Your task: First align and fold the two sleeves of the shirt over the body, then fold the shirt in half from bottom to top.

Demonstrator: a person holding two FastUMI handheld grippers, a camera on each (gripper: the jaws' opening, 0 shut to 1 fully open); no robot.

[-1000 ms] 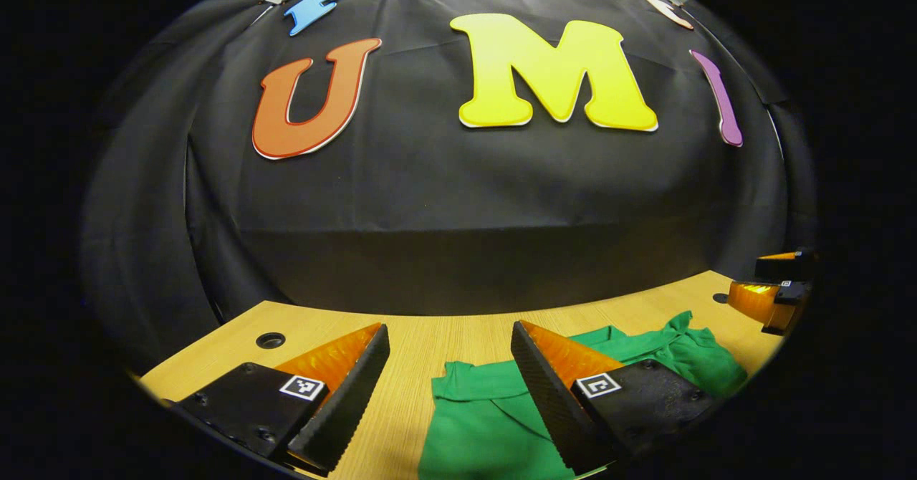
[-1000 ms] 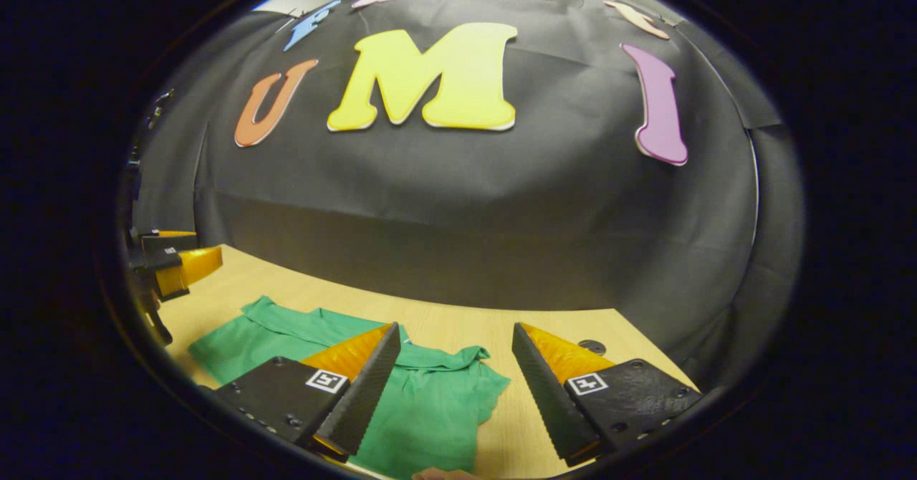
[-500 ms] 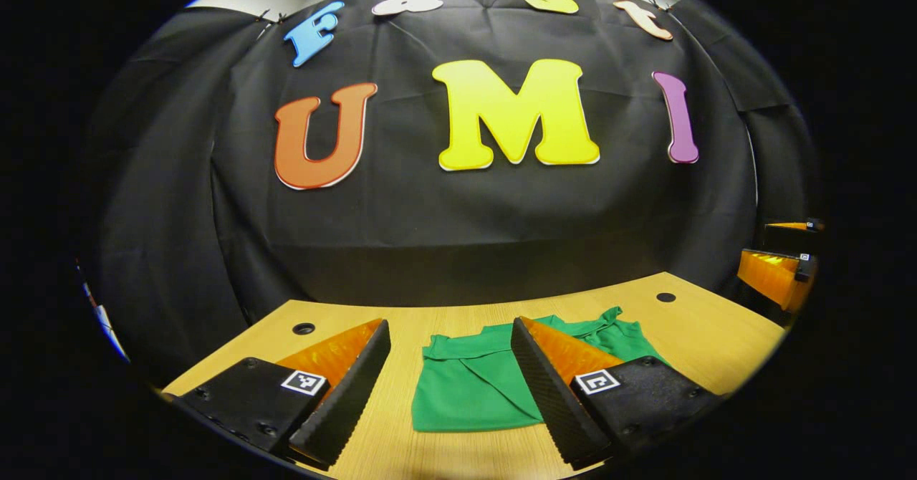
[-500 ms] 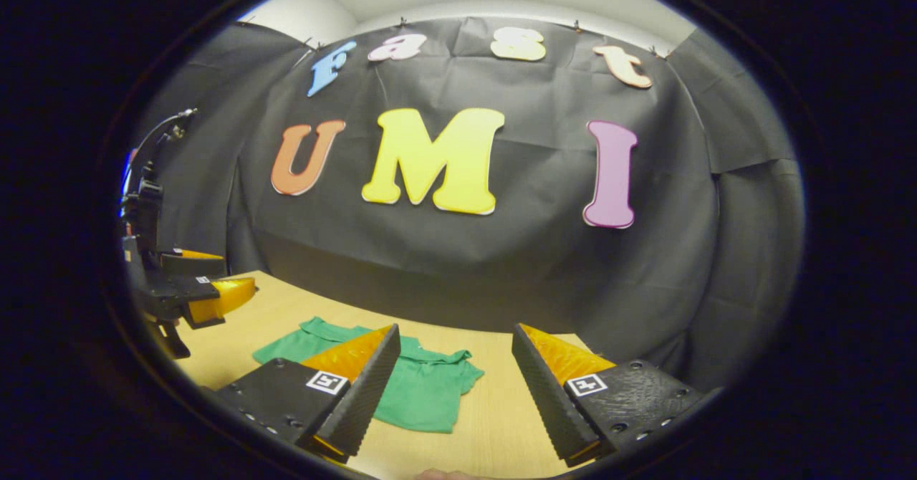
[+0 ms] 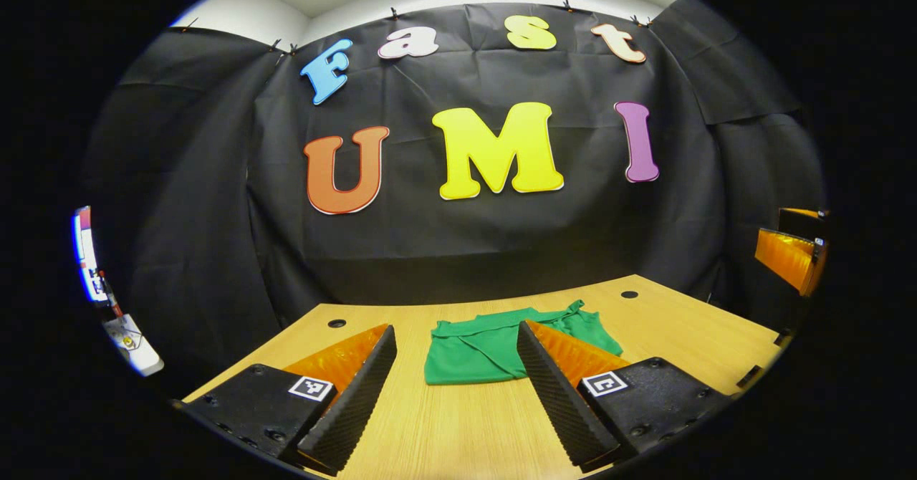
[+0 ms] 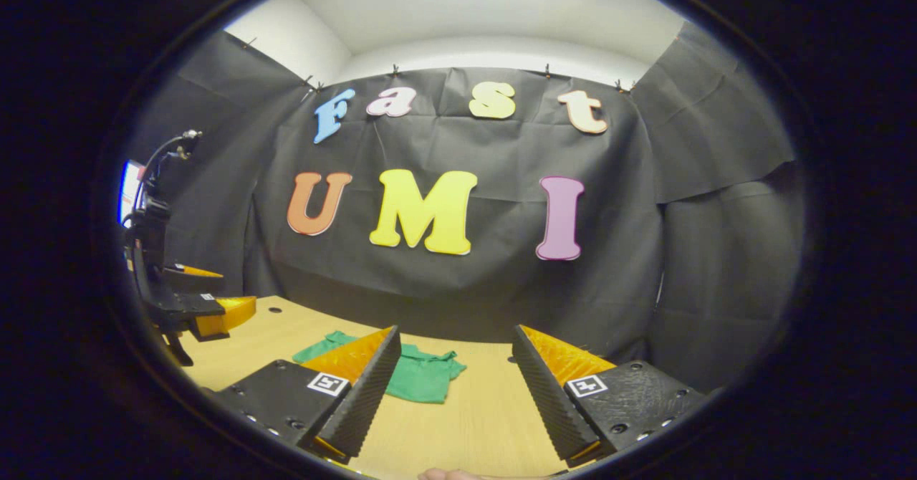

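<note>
The green shirt (image 5: 494, 347) lies folded into a compact bundle on the wooden worktop (image 5: 458, 430), ahead of and apart from both sets of fingers. The left gripper (image 5: 455, 354) is spread wide and holds nothing; the shirt sits beyond its gap. The right gripper (image 6: 454, 354) is likewise released and empty, the shirt (image 6: 419, 378) beyond its left finger.

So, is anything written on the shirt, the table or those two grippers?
On the shirt: no text.
On the table: no text.
On the left gripper and right gripper: square black-and-white markers, patterns, not words.
On the screen at the edge of the left gripper view: too small to read.
</note>
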